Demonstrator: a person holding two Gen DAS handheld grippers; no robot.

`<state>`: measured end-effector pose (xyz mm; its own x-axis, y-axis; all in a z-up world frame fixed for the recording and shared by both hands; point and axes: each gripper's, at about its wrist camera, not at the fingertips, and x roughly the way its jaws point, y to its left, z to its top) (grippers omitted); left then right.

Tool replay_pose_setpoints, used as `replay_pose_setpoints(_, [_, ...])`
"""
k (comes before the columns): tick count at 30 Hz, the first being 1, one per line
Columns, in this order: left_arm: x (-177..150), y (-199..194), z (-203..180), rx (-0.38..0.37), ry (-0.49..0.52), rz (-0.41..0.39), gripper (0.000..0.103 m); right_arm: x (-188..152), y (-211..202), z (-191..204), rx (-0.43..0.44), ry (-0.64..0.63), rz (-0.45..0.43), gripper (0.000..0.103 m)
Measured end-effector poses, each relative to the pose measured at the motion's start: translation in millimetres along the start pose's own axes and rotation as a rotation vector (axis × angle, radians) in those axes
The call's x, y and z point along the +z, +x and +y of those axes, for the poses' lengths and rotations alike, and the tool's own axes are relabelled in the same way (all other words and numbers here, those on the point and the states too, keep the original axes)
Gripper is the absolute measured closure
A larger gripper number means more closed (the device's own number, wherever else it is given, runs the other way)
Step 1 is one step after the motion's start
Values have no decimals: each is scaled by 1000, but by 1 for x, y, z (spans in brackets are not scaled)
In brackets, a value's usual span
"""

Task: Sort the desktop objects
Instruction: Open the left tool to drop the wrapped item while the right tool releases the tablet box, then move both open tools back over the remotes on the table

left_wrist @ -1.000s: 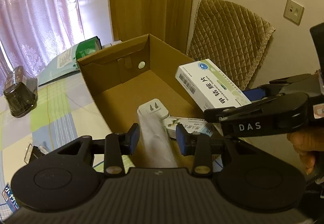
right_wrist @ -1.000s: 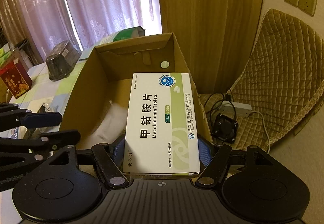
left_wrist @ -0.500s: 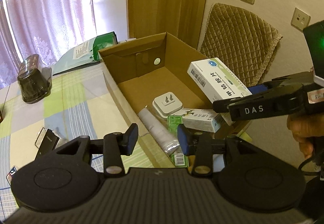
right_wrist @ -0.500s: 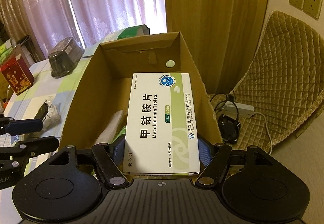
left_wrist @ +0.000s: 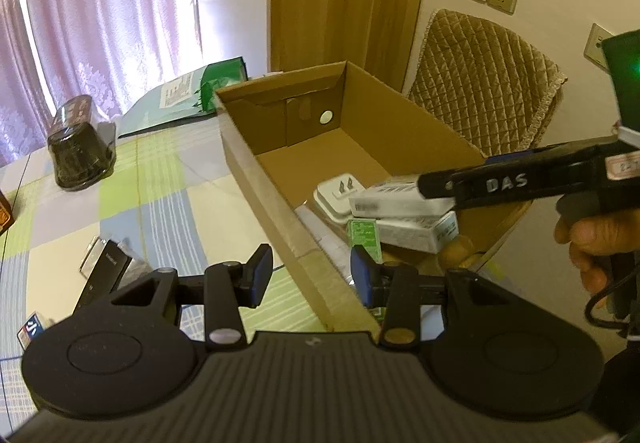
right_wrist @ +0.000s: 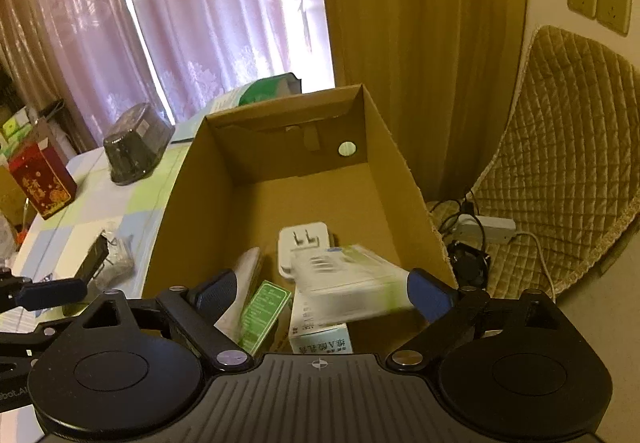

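Observation:
An open cardboard carton (left_wrist: 256, 179) (right_wrist: 188, 203) stands on the checked tablecloth. My right gripper (right_wrist: 324, 293) is open above its near end. The white-and-green medicine box (right_wrist: 348, 283) (left_wrist: 396, 201) is blurred, loose between the spread fingers, just above the carton's contents. In the carton lie a white plug adapter (right_wrist: 304, 243) (left_wrist: 336, 193), a small green box (right_wrist: 264, 311), another white box (left_wrist: 416, 229) and a white roll (right_wrist: 244, 283). My left gripper (left_wrist: 311, 279) is open and empty over the carton's near left wall.
A black lidded container (left_wrist: 80, 151), a green-and-white bag (left_wrist: 188, 99), a red box (right_wrist: 42, 183) and a black flat item (left_wrist: 106, 271) lie on the table left of the carton. A quilted chair (left_wrist: 488, 83) and a floor power strip (right_wrist: 484, 227) are to the right.
The right gripper has opened and let go of the medicine box, which drops into the carton. The left gripper has drawn back and left, from inside the carton to over its wall.

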<state>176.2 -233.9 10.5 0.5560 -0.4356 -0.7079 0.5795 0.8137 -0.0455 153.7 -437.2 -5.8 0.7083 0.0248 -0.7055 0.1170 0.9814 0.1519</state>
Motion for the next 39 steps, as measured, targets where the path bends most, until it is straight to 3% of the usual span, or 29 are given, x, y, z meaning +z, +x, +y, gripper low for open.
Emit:
replay_pose_setpoints(20, [-28,-30,7,14,-31,12,64,-23,-31,11,-13,-19,29,9])
replay_pose_setpoints(31, [-49,-58,21,34,-66,8,63,-31,-49,42,2,-67,34,8])
replay_pose_setpoints(39, [-74,-81,39,63,-112,12,56,-38,-61,74,37,-105,24,8])
